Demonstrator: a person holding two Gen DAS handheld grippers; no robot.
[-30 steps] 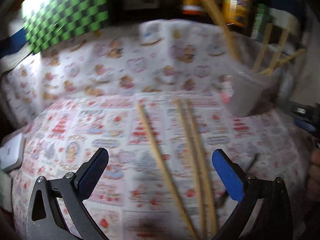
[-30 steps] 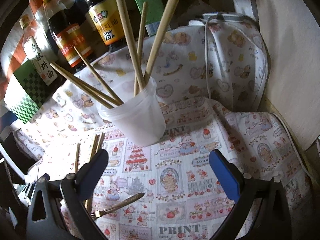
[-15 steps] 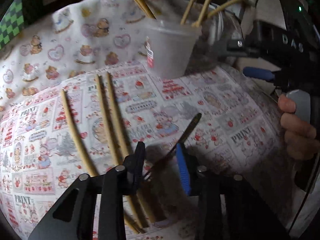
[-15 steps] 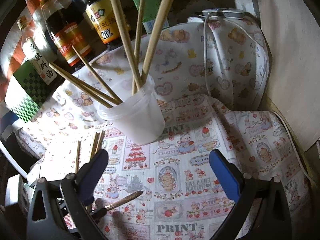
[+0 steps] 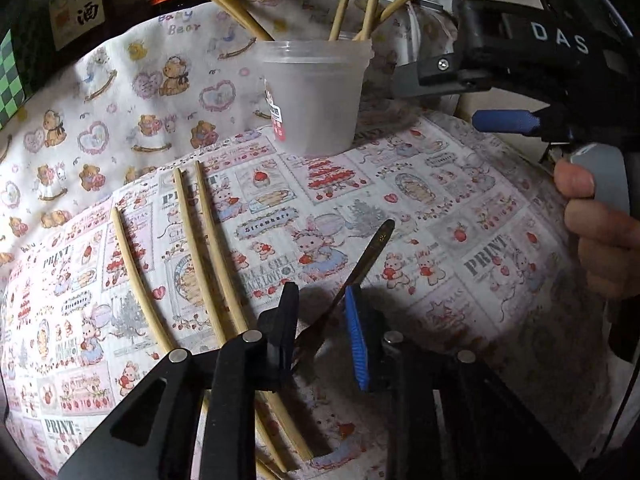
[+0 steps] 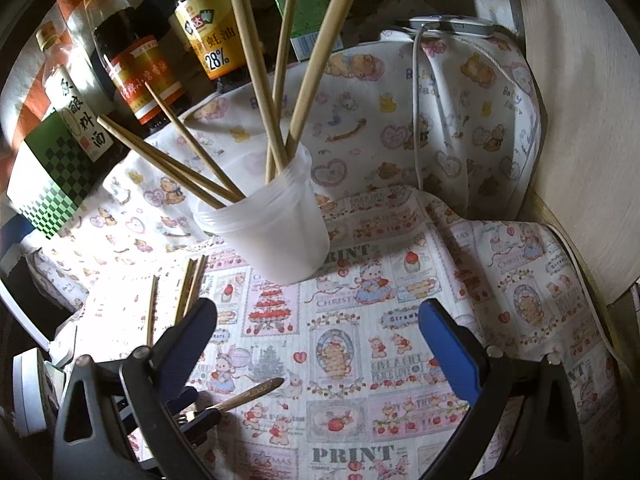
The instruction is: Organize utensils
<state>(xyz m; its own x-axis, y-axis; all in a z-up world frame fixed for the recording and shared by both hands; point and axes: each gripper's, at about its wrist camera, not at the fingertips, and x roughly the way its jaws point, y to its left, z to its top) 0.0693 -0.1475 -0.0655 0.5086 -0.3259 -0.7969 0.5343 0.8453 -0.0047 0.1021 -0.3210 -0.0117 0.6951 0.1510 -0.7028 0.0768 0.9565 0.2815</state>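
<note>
- Three loose chopsticks point(image 5: 208, 256) are lying side by side on the printed cloth point(image 5: 460, 208), at the far left.
- The left gripper point(image 5: 320, 332) is just finishing closing; its jaws are standing narrow around the small dark fork point(image 5: 352, 276), whose handle is sticking out ahead. Whether the pads are pressing it, I cannot tell.
- The plastic cup point(image 5: 316, 96) is standing farther back near the cloth's fold, holding several upright chopsticks point(image 6: 256, 64).
- The right gripper point(image 6: 316, 340) is hanging spread wide and empty over open cloth in front of the cup, a wall point(image 6: 580, 120) closing in at its right.
</note>
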